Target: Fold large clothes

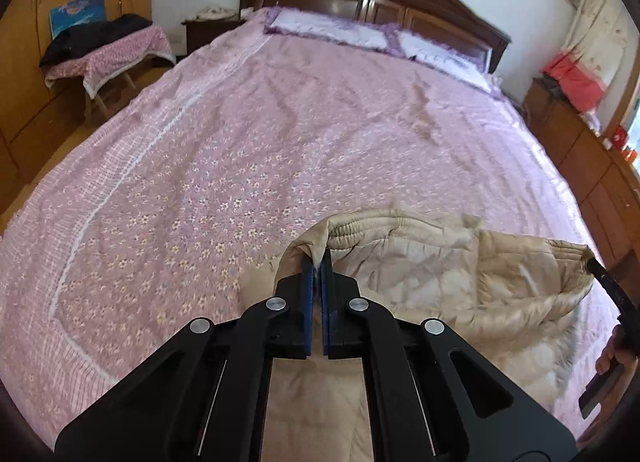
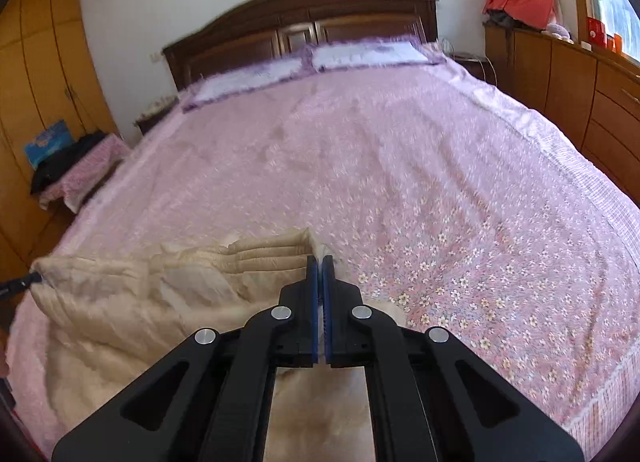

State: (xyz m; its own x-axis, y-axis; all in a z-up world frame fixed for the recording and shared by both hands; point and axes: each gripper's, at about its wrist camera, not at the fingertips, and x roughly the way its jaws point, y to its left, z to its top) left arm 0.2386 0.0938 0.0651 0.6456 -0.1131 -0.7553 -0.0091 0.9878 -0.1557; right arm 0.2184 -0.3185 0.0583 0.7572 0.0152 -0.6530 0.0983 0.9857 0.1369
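- the left gripper [image 1: 319, 258] has its blue pads pressed together on a fold of the beige quilted garment [image 1: 460, 282], pinching it at the elastic hem edge so that corner can be carried.
- the right gripper [image 2: 320, 262] is likewise clamped on the garment's other hem corner; in the left wrist view its dark tip shows at the far right of the cloth, with a hand [image 1: 612, 358] behind it.
- the garment [image 2: 140, 302] lies at the near end of the bed, on the pink flowered bedspread [image 1: 200, 182], its gripped edge raised and stretched between the two tongs while the rest trails on the cover below.
- holding both corners at once keeps the edge taut and straight, which i judge serves a fold of the near half over toward the pillows [image 1: 360, 28].
- the wide bare spread ahead gives room to lay the padded fabric flat.
- the slick, puffy cloth may slip from so thin a pinch, so an even pull on both sides seems wise.
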